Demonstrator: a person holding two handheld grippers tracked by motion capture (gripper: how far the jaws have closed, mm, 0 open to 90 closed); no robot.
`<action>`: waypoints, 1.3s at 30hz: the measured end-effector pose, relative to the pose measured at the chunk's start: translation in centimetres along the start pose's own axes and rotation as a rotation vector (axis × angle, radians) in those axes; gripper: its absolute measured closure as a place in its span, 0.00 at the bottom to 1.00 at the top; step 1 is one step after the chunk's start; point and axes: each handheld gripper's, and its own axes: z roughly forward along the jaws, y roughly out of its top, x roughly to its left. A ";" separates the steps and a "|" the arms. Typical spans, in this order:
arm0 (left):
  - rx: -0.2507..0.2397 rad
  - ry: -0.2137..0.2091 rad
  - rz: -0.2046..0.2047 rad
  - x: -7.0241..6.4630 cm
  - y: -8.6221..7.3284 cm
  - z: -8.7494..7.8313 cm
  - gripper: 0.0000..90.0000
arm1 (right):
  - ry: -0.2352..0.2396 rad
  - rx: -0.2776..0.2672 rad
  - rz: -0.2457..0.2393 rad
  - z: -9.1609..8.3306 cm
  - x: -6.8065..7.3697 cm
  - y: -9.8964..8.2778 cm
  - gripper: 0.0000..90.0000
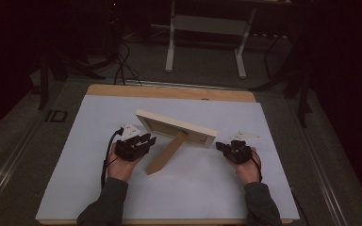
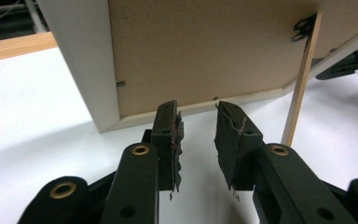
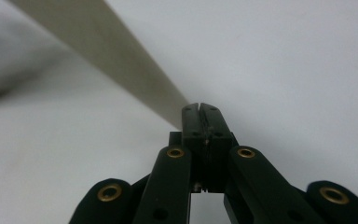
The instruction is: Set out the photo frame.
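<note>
Picture frame (image 1: pixel 176 126) stands on the white sheet (image 1: pixel 75 160) covering the bench (image 1: pixel 169 92), its brown back panel facing the person and its wooden prop leg (image 1: pixel 166 153) angled down to the sheet between the two claws. It leans slightly, with its pale rim running from just ahead of the left claw (image 1: pixel 146 141) across to the right claw (image 1: pixel 222 147).

In the left gripper view the left claw (image 2: pixel 198 135) is spread — its two jaws stand apart with bare sheet between them, and they hold nothing. The frame's lower edge (image 2: pixel 191 107) lies just ahead of the jaw tips, near them but apart, and the lower left corner sits a little to the left of the claw. The prop leg (image 2: pixel 300 84) shows as a thin wooden strip off to the claw's right, with a small black hinge at its top.

In the right gripper view the right claw (image 3: pixel 200 112) has its jaws pressed together. The frame's pale edge (image 3: pixel 102 51) runs in from the upper left and ends right at the jaw tips — whether the jaws pinch that corner or just touch it, I cannot tell.

A hand (image 1: pixel 120 165) grips the left tool and another hand (image 1: pixel 247 167) the right, both in dark sleeves.
</note>
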 end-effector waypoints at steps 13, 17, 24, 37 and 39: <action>-0.016 0.051 0.020 0.1 1.0 1.7 0.93 | 0.009 -0.047 0.047 1.0 -0.4 1.1 1.00; -0.022 0.060 0.026 0.1 1.3 2.0 0.98 | 0.008 -0.059 0.065 1.3 -0.6 1.4 1.00; -0.020 0.068 0.022 0.2 1.5 2.4 1.00 | 0.017 -0.058 0.067 2.2 -0.5 1.9 1.00; -0.020 0.088 0.011 0.6 1.7 2.8 1.00 | 0.057 -0.078 0.068 2.7 -0.2 2.5 1.00; -0.020 0.088 0.009 0.6 1.7 2.8 1.00 | 0.066 -0.076 0.069 2.7 -0.1 2.5 1.00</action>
